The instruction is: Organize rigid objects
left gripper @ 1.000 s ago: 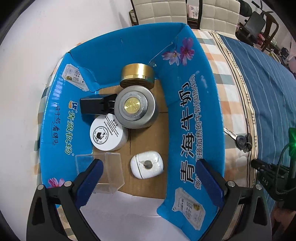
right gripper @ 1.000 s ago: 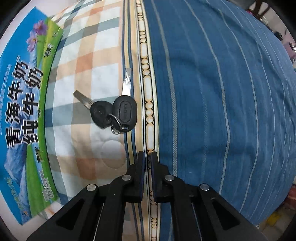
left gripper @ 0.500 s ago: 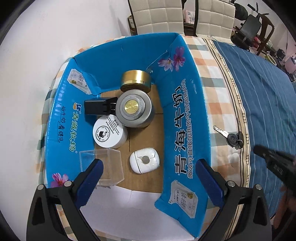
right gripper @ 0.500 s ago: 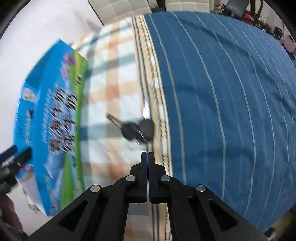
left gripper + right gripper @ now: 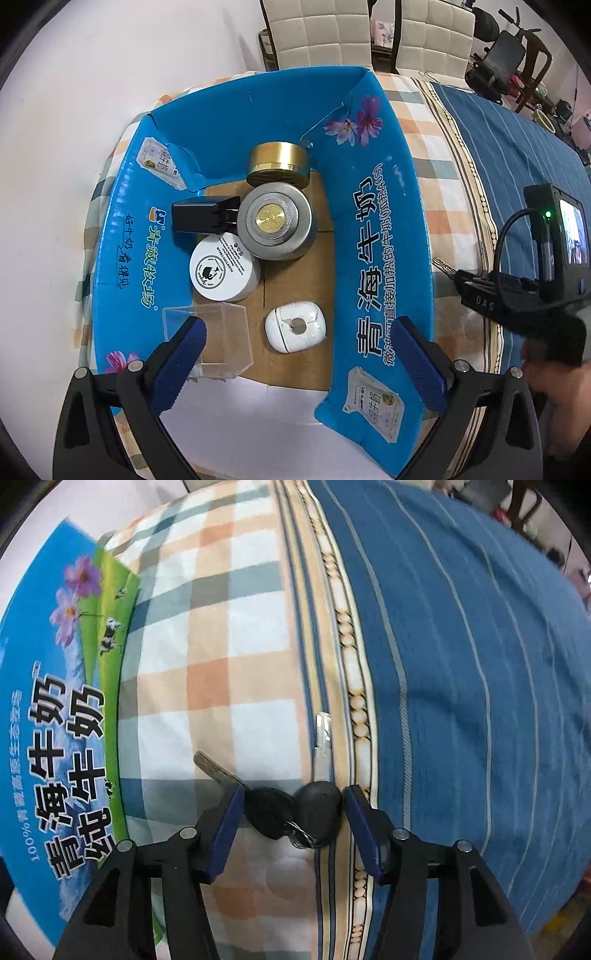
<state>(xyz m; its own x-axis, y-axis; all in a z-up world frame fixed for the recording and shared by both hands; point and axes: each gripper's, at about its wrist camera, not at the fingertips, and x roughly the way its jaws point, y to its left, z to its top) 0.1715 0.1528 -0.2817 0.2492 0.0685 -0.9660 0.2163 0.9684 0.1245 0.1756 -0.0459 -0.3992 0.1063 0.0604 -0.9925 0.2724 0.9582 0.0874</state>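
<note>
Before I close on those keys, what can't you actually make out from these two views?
- Right wrist view: whether the right gripper pads touch the keys; the jaws have just been opening, keys between them.
- Left wrist view: keys mostly hidden behind the right gripper.
- Left wrist view: clear box partly covered by the left gripper finger.

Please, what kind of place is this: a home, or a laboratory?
Most likely a home dining area. Two padded dining chairs stand behind a table under a checked and striped tablecloth, and household things fill a cut-open milk carton: cosmetic jars, a charger, with keys beside.
</note>
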